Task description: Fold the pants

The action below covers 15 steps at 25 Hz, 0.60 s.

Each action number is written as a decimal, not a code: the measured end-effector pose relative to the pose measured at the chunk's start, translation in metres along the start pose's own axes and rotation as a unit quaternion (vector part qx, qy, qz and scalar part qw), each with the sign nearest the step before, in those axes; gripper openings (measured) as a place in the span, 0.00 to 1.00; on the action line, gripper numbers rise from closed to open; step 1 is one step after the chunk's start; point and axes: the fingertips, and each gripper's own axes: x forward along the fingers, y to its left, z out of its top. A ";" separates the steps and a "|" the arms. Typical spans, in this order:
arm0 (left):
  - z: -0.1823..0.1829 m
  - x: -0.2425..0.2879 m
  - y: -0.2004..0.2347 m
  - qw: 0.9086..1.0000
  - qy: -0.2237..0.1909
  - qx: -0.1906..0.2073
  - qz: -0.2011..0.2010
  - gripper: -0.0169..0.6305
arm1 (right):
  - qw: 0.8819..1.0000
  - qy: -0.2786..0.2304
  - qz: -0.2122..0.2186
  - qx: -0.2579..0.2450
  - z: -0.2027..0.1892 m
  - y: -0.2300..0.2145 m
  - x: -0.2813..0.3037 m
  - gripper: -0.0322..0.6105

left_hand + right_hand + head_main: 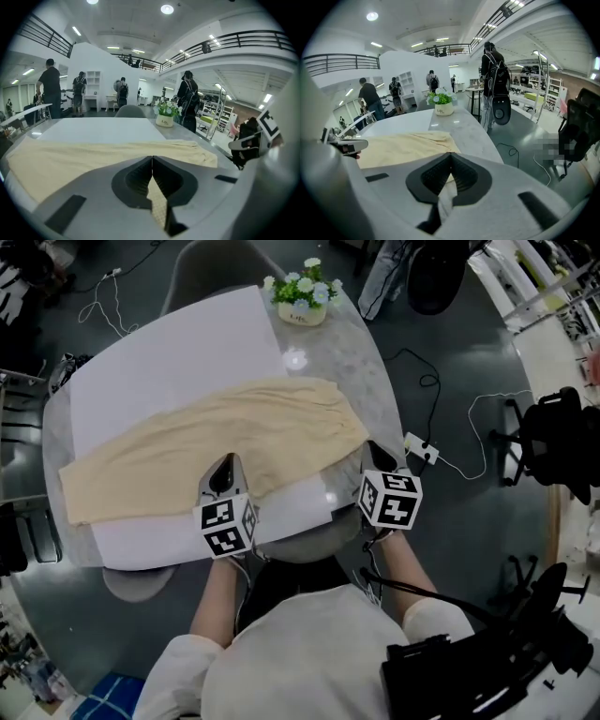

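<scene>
Pale-yellow cloth pants [216,446] are lying lengthwise across a white rectangular sheet [178,352] on the rounded grey marble desk [366,362]. In the head view the legs are running out to the left, and the waist end w/ its gathered folds is sitting at the right. Both tools are at the near long edge of the pants.

The left tool [226,465] is reaching over that edge at approx mid-length. In the left gripper view its jaws are meeting tip to tip, w/ woven yellow cloth pinched btwn them, so it is clamping the pants. The rest of the fabric is spreading out flat ahead and to the left of the tips.

The right tool [374,450] is sitting at the near right corner, by the waist end. In the right gripper view its jaws are pressing together too, w/ a pale strip of cloth caught btwn them. The pants are stretching away ahead and to its left, and bare marble is showing to its right.

A small white pot of white & green flowers [302,301] is standing at the far end of the desk, apart from the pants.
</scene>
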 end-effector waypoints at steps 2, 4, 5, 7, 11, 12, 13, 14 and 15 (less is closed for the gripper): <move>-0.004 0.010 -0.002 1.000 0.007 -0.001 0.002 0.04 | 1.000 0.008 -0.004 0.000 -0.003 -0.006 0.011 0.04; -0.006 0.019 -0.004 1.000 0.010 -0.002 0.003 0.04 | 1.000 0.017 -0.006 0.002 -0.008 -0.011 0.020 0.04; -0.007 0.023 -0.004 1.000 0.011 -0.002 0.004 0.04 | 1.000 0.020 -0.006 0.004 -0.011 -0.013 0.024 0.04; -0.008 0.028 -0.004 1.000 0.012 -0.001 0.007 0.04 | 1.000 0.026 -0.006 0.008 -0.016 -0.016 0.032 0.04; -0.016 0.037 0.001 1.000 0.019 -0.006 0.017 0.04 | 0.999 0.038 -0.003 0.016 -0.025 -0.022 0.046 0.10; -0.018 0.038 0.002 1.000 0.021 -0.007 0.019 0.04 | 0.999 0.040 -0.002 0.018 -0.026 -0.023 0.050 0.11; -0.019 0.039 0.004 0.999 0.023 -0.008 0.021 0.04 | 0.999 0.042 -0.002 0.019 -0.027 -0.023 0.053 0.11; -0.021 0.039 0.005 0.999 0.025 -0.008 0.024 0.04 | 0.999 0.045 -0.002 0.019 -0.028 -0.024 0.055 0.11; -0.022 0.040 0.006 0.999 0.026 -0.008 0.026 0.04 | 0.999 0.047 -0.002 0.019 -0.029 -0.025 0.058 0.12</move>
